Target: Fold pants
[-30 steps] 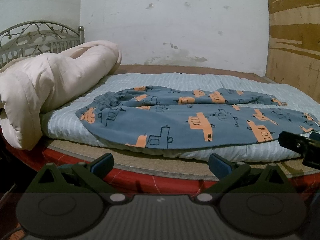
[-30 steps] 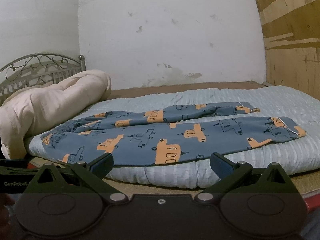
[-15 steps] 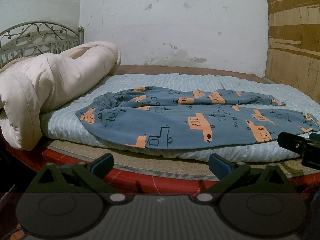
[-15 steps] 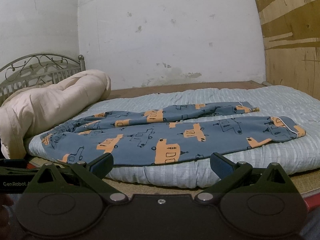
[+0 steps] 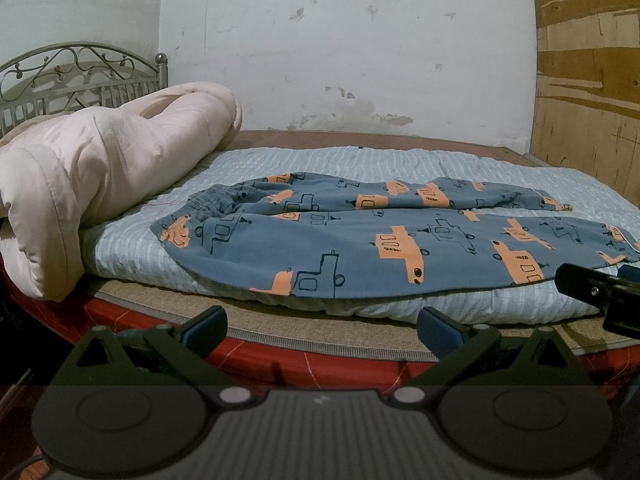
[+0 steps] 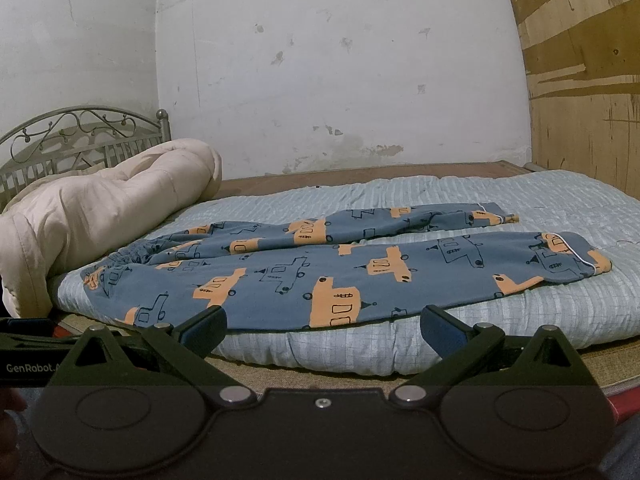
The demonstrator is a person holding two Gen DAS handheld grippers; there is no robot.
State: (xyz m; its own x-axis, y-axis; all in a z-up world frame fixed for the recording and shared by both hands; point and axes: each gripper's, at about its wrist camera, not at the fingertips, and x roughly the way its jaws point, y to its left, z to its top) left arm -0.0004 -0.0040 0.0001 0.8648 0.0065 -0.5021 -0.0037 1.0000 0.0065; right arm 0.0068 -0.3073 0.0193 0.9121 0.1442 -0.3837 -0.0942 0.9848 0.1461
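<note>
In the left wrist view we see the pants point(image 5: 360, 240) spread along the near edge of the bed point(image 5: 400, 160), on a pale blue striped mattress pad point(image 5: 132, 248). The waistband point(image 5: 200, 208) lies at the left, close to a rolled pink quilt point(image 5: 100, 168). Our left tongs point(image 5: 322, 324) are wide open and hold nothing; they are well short of the cloth. The fabric looks thin, soft and light, so we judge it will drape and slip instead of keeping a shape.

In the right wrist view the two legs run to the right, and the near cuff point(image 6: 576, 258) has white piping. Our right tongs point(image 6: 324, 324) are also wide open and empty, just before the bed edge. We think the best places to pinch are the gathered waistband and this cuff, where the cloth is thicker.
</note>
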